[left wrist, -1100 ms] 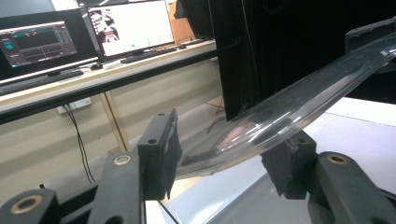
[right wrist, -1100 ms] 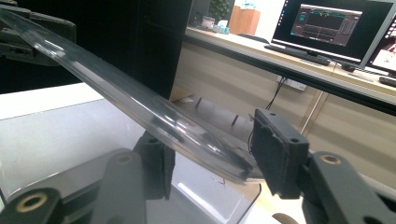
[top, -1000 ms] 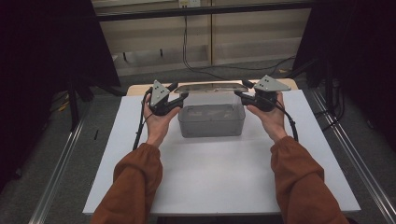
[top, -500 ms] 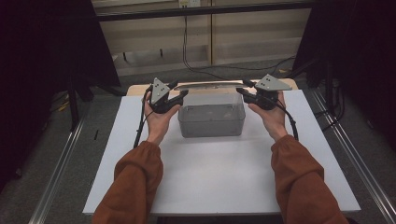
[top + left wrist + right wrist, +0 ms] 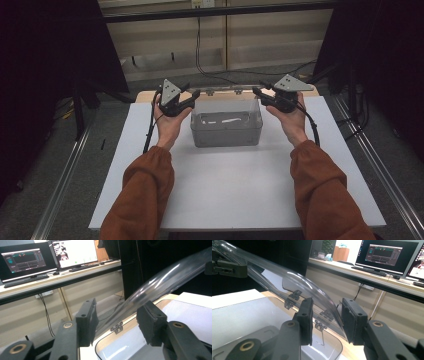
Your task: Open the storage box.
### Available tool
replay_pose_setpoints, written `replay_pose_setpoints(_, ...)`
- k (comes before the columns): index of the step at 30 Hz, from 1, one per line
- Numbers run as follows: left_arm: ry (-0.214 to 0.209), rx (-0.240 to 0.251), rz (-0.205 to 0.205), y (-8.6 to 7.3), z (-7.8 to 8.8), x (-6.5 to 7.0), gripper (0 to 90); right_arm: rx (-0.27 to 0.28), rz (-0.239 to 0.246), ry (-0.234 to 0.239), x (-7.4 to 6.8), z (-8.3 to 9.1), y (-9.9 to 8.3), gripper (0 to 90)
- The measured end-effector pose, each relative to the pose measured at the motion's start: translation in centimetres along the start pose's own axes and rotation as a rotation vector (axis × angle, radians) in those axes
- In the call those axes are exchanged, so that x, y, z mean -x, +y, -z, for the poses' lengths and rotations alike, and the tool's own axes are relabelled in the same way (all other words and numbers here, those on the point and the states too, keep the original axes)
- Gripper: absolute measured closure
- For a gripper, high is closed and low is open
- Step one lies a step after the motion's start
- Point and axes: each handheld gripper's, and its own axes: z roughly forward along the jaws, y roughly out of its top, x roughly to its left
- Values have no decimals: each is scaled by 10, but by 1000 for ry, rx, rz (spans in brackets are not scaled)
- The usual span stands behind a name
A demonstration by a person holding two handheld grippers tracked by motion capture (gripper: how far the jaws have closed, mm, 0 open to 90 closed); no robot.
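flanking clear box (image 5: 226,125) at its two ends: left gripper (image 5: 181,103) and right gripper (image 5: 265,95), jaws half-open, just been closing around raised lid (image 5: 160,285) edge, not pressing.

1. Box (image 5: 226,131): clear, smooth plastic; walls slightly cloudy grey.
2. Lid (image 5: 287,282): transparent, glossy plastic with bright reflections; small clear plastic hinges (image 5: 292,298) along its edge.
3. Left gripper (image 5: 192,100) and right gripper (image 5: 256,93): matt black plastic jaws; pads (image 5: 150,320) look rough and rubbery.
4. Table (image 5: 240,190): smooth, matt white surface; bare wood shows at its far edge.
5. Sleeves (image 5: 145,192): rust-coloured cloth, matt.
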Motion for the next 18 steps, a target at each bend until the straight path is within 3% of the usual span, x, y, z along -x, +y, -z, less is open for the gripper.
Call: replay_pose_setpoints(18, -4, -4, 3, -1, -11, -8, 619, -14, -6, -4, 9, -18, -2, 608)
